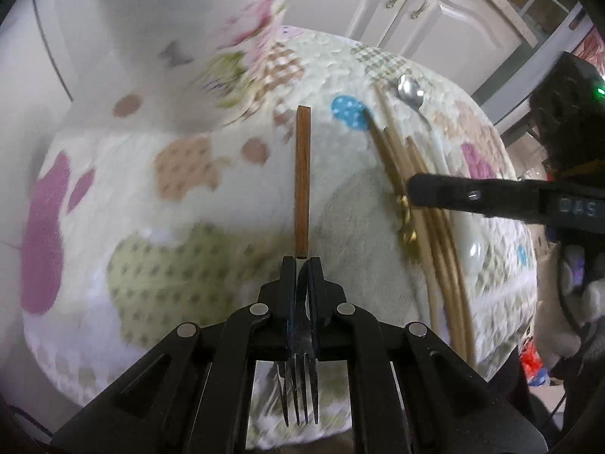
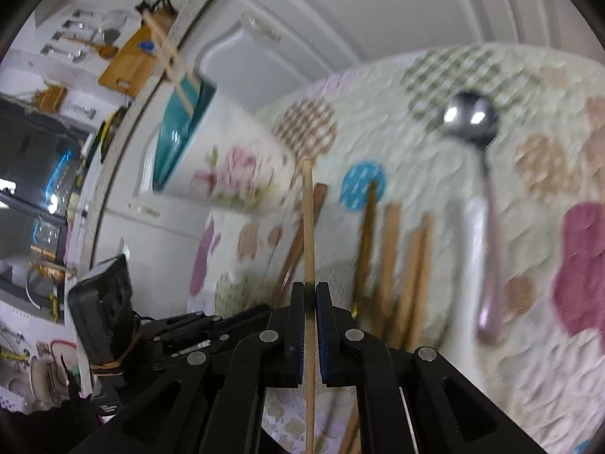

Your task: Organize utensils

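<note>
On a patchwork quilt (image 1: 196, 204) beside white cabinets (image 1: 435, 11), utensils lie.

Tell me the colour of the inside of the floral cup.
Teal inside the floral cup, white outside with pink flowers; clearest in the right wrist view.

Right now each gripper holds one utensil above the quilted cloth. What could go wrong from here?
1. The left gripper pinches the fork near its metal neck, with the long wooden handle sticking out ahead; it could pivot or slip.
2. The right gripper holds one thin chopstick, which may rotate between the pads.
3. The cup stands close to both; a protruding end could knock it.
</note>
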`<state>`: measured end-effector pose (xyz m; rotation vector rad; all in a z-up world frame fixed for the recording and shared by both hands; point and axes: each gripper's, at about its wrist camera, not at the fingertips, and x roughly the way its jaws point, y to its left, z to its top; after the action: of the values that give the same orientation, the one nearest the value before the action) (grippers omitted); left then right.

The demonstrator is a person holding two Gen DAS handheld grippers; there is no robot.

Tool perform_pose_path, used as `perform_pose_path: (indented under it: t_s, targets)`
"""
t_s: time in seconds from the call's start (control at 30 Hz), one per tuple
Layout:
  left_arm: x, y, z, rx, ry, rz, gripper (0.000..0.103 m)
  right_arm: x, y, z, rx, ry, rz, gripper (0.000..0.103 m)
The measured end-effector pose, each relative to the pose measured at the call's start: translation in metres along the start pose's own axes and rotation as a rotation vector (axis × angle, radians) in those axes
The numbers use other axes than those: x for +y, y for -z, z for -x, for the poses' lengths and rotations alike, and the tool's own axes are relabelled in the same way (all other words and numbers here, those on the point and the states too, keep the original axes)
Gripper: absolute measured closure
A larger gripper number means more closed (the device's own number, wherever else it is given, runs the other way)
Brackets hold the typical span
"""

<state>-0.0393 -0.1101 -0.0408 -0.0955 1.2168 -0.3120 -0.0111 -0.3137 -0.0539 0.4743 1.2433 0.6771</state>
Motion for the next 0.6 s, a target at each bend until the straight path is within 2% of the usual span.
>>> perform_pose_path:
  t_s: [0.1,0.17,0.23,0.47,0.6]
  targets:
    - [0.002,0.002,0.003,0.012,-0.007,0.002,0.098,0.003,0.001,-0.025,0.058,0.047,0.004,0.098]
    - [0.006,-0.002,0.005,0.004,-0.006,0.012,0.092,0.002,0.0,-0.032,0.076,0.11,0.01,0.096]
    - [0.009,-0.01,0.007,-0.006,-0.013,0.02,0.081,0.005,-0.003,-0.032,0.075,0.156,0.034,0.094]
    - [0.0,-0.047,-0.009,-0.032,-0.044,-0.01,0.08,0.02,-0.02,-0.043,0.066,0.228,0.093,0.09]
    - [-0.002,-0.057,-0.024,-0.035,-0.111,-0.037,0.08,0.023,-0.034,-0.059,0.077,0.275,0.132,0.09]
